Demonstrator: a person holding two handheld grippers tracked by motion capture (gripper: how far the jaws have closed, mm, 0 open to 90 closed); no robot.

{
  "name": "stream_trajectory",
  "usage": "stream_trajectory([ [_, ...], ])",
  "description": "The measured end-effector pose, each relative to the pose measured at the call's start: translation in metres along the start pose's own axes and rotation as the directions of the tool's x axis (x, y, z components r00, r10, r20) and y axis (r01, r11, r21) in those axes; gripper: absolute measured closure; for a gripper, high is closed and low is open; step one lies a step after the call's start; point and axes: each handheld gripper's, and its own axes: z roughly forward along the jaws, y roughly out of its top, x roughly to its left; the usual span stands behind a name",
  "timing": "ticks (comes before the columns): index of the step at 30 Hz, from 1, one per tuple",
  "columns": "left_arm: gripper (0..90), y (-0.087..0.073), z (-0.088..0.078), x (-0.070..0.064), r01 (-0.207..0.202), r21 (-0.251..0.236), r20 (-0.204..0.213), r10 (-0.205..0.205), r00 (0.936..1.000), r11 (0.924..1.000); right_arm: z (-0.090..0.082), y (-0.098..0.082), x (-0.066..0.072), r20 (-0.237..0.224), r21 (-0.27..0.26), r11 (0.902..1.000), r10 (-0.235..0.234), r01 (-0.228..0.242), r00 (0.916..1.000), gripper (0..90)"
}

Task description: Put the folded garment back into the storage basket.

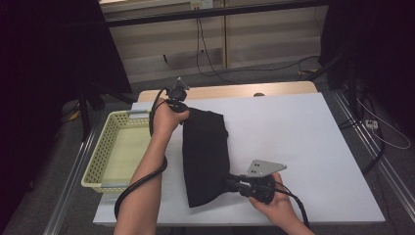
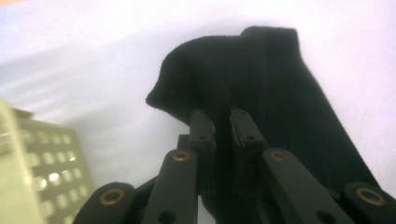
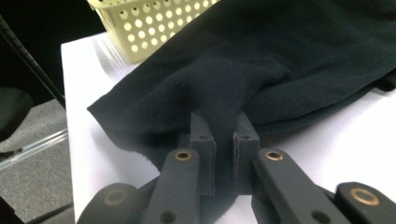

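Left arm: my forearm reaches far up the table's left side.
Left gripper [image 1: 182, 111]: my jaws are nearly together, pinching fabric.
Right hand [image 1: 274, 201]: low, near my edge.
Right gripper [image 1: 230, 182]: points left, my jaws clamped on fabric.

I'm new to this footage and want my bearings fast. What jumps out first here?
A black cloth lies folded lengthwise in the middle of the white table, pinched at both ends: the left claw grips its far end and the right claw its near end. At the table's left edge stands a pale yellow perforated basket.
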Motion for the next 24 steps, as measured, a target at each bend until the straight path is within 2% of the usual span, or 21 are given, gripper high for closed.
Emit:
stream_trajectory([
  [12,81.5,0.005,-0.021,0.01,0.003,0.016,-0.037,-0.002,0.9993,0.9999,0.014,0.012,0.009,-0.031,-0.024,0.9997,-0.012,0.012,0.9994,82.8],
  [20,81.5,0.01,-0.032,0.013,0.005,0.02,-0.062,-0.004,0.9981,0.9998,0.017,0.016,0.009,-0.022,-0.043,0.9991,-0.009,0.008,0.9997,82.7],
  [24,81.5,0.012,-0.036,0.014,0.005,0.016,-0.057,-0.004,0.9984,0.9999,0.018,0.018,0.009,-0.021,-0.05,0.9987,-0.008,0.006,0.9998,82.7],
])
